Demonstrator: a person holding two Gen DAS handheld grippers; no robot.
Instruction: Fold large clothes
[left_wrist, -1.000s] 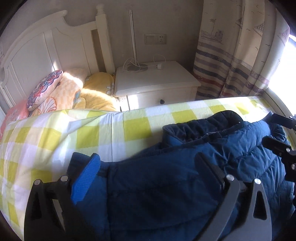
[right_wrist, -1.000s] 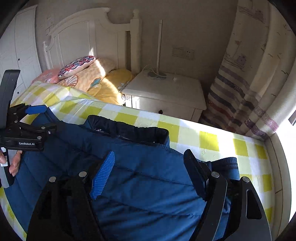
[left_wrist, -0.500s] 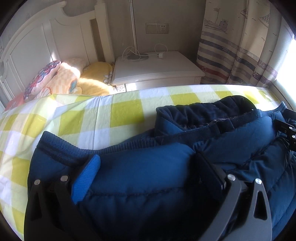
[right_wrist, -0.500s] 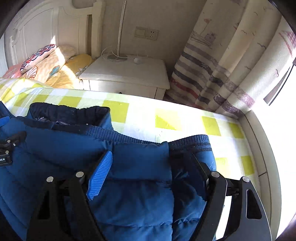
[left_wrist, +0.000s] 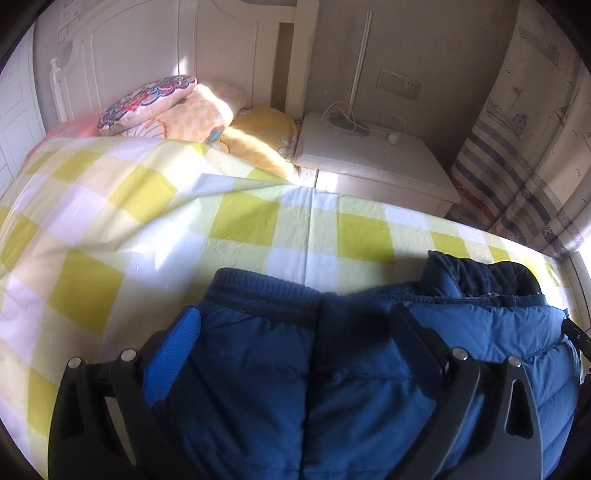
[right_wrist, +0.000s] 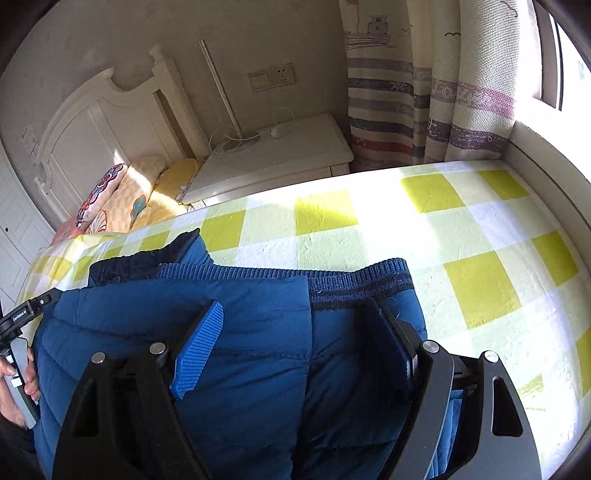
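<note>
Jacket (left_wrist: 369, 369), blue and quilted, lies folded on the yellow-checked bedsheet (left_wrist: 240, 225) near the bed's window-side edge. Left gripper (left_wrist: 295, 332) and right gripper (right_wrist: 291, 332) each spread wide over its ribbed hem, jaws straddling fabric, neither clamping it.

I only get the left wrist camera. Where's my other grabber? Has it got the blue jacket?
Observer: The right gripper is over the blue jacket, near its ribbed hem. The jaws are wide apart, not closed on it.
Operator: What's past the jacket on that side?
Observer: Sunlit yellow-checked sheet, running out to a white ledge.
Operator: Can you see my hand?
Observer: Yes, a hand at the picture's left edge grips the handle of the left gripper.
</note>
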